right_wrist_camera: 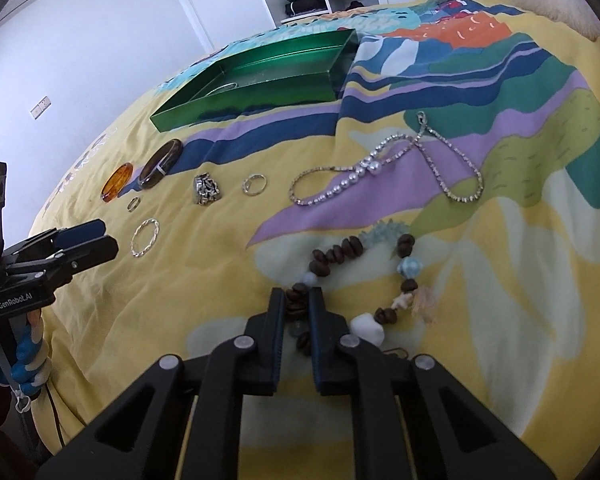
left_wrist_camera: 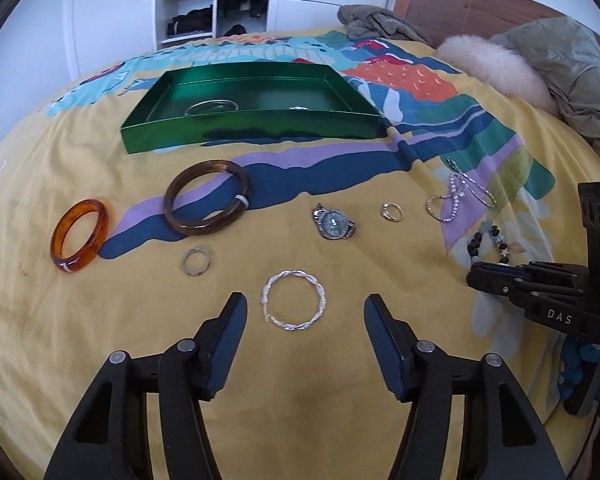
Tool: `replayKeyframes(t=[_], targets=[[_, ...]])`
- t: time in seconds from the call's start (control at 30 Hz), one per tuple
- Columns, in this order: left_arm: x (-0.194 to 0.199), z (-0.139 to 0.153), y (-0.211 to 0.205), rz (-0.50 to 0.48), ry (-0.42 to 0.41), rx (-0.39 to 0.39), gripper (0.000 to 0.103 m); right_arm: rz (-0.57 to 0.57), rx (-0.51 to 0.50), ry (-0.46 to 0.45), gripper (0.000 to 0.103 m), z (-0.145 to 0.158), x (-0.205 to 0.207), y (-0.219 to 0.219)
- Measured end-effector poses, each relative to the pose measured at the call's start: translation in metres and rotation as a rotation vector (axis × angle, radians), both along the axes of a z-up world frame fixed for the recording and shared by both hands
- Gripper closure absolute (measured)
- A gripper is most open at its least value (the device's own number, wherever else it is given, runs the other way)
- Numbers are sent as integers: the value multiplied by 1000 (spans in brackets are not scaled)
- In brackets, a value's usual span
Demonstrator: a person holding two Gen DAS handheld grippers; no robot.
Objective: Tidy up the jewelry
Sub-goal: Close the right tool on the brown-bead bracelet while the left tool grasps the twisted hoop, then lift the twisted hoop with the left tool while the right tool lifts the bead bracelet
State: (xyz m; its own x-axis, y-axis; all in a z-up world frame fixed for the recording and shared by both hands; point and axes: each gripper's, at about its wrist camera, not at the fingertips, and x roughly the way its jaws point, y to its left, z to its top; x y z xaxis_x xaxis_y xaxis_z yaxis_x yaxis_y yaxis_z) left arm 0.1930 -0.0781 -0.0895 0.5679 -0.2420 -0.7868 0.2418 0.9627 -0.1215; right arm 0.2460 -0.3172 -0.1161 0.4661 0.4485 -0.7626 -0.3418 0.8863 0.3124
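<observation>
On the yellow patterned bedspread, my left gripper (left_wrist_camera: 305, 304) is open, its fingers on either side of a twisted silver bangle (left_wrist_camera: 321, 300) without touching it. My right gripper (right_wrist_camera: 297, 294) is shut on the brown beads of a beaded bracelet (right_wrist_camera: 342, 248), which lies flat on the cover. A green tray (left_wrist_camera: 252, 128) sits further back with a silver bangle (left_wrist_camera: 212, 105) inside. Loose on the cover are an orange bangle (left_wrist_camera: 80, 236), a brown bangle (left_wrist_camera: 206, 200), a clear ring (left_wrist_camera: 196, 261), a watch (left_wrist_camera: 334, 222), a small ring (left_wrist_camera: 392, 211) and a pearl necklace (right_wrist_camera: 380, 168).
Grey clothes (left_wrist_camera: 376, 24), a fluffy white trim (left_wrist_camera: 496, 68) and a green jacket (left_wrist_camera: 568, 64) are piled at the bed's far right by the wooden headboard. An open wardrobe (left_wrist_camera: 204, 4) stands behind the bed. A hand in a blue-and-white glove (right_wrist_camera: 28, 356) holds the left gripper.
</observation>
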Motion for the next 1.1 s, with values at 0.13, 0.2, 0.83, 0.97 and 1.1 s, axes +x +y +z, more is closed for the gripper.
replayKeyframes(t=[0.13, 0.2, 0.83, 0.97, 1.1], targets=[[10, -4, -11, -65, 8, 11, 59, -1, 12, -4, 92, -1, 0, -1], [17, -7, -14, -80, 22, 18, 65, -1, 19, -5, 92, -1, 0, -2], [13, -36, -17, -142, 119, 57, 79, -4, 46, -3, 92, -5, 1, -6], [17, -42, -20, -199, 138, 59, 87, -4, 40, -1, 92, -5, 2, -5], [18, -42, -21, -240, 169, 21, 98, 2, 31, 1, 92, -6, 4, -2]])
